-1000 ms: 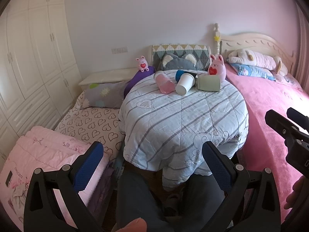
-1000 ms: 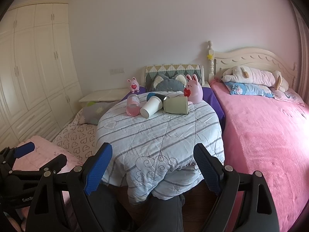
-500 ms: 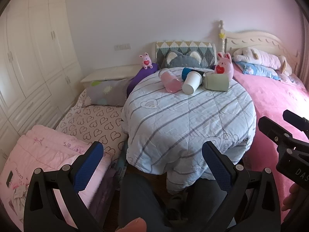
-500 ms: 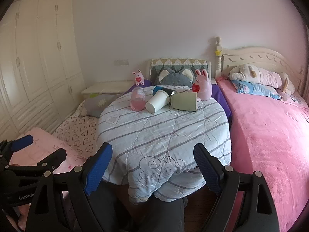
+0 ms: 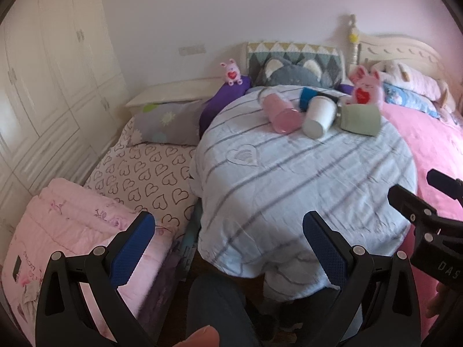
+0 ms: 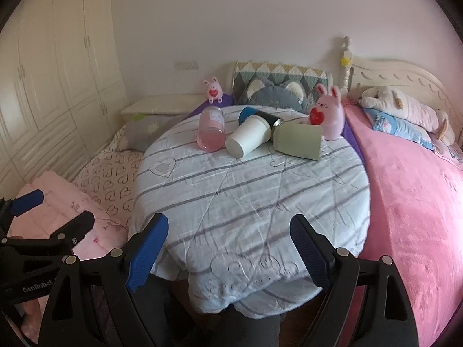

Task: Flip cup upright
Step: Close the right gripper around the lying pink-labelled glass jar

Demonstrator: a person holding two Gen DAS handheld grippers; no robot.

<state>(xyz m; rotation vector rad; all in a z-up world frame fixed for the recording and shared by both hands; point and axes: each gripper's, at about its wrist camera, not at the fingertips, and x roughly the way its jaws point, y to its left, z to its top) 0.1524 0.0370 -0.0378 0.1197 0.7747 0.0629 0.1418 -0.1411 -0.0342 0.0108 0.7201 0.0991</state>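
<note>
Several cups lie on their sides at the far edge of a round table (image 6: 246,202) covered with a striped quilt: a pink cup (image 6: 210,128) (image 5: 280,112), a white cup (image 6: 249,138) (image 5: 319,115), a green cup (image 6: 298,140) (image 5: 360,116), and a blue-and-black cup (image 6: 260,115) (image 5: 312,95) behind them. My left gripper (image 5: 228,248) is open and empty, near the table's front left. My right gripper (image 6: 228,248) is open and empty, over the table's near edge, far from the cups.
A pink bunny toy (image 6: 328,115) stands right of the cups. A pink bed (image 6: 419,202) with plush toys lies to the right, a heart-print mattress (image 5: 144,170) and folded pink quilt (image 5: 72,231) to the left. White wardrobes (image 6: 43,86) line the left wall.
Both grippers have moved forward toward the table, so the cups appear closer. Both stay open. The cups have not moved.
</note>
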